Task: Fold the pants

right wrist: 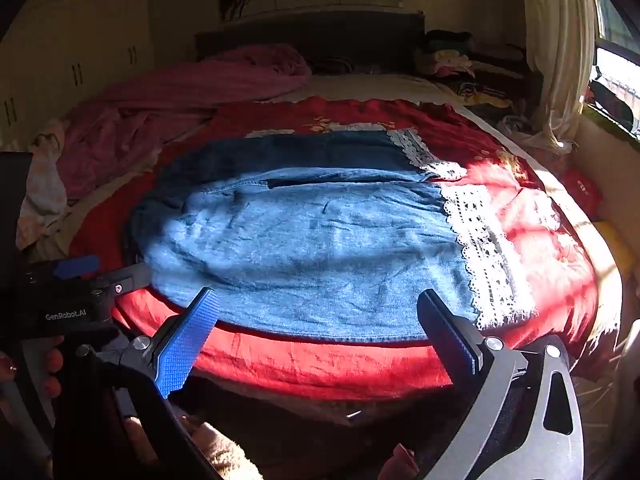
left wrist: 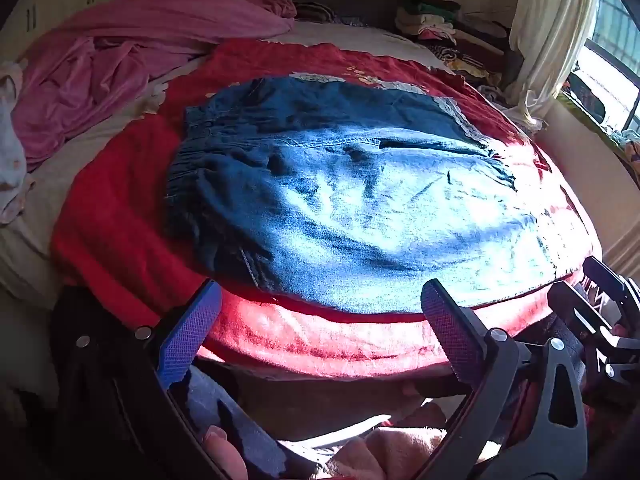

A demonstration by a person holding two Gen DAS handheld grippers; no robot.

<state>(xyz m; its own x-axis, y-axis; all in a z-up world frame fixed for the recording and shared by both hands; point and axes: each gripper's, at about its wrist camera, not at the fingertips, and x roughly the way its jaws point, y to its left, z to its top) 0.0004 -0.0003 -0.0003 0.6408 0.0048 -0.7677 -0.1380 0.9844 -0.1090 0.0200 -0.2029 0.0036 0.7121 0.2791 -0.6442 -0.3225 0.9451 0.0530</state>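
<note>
Blue denim pants [left wrist: 360,208] lie flat on a red blanket [left wrist: 120,220] on the bed, waistband to the left, white lace cuffs [right wrist: 484,252] to the right. One leg lies behind the other. My left gripper [left wrist: 320,300] hovers open over the near edge of the pants, nothing between its blue pads. My right gripper [right wrist: 318,308] is open too, above the near edge further right, with nothing in it. The left gripper [right wrist: 76,268] shows at the left edge of the right wrist view; the right gripper's black body [left wrist: 600,312] shows at the right edge of the left wrist view.
A crumpled pink sheet [left wrist: 132,60] fills the bed's far left. Folded clothes [left wrist: 436,20] are stacked at the far right by a curtain [left wrist: 552,32] and window. The bed's front edge [right wrist: 320,364] drops off just below the grippers. A person's fingers [right wrist: 54,372] hold the left handle.
</note>
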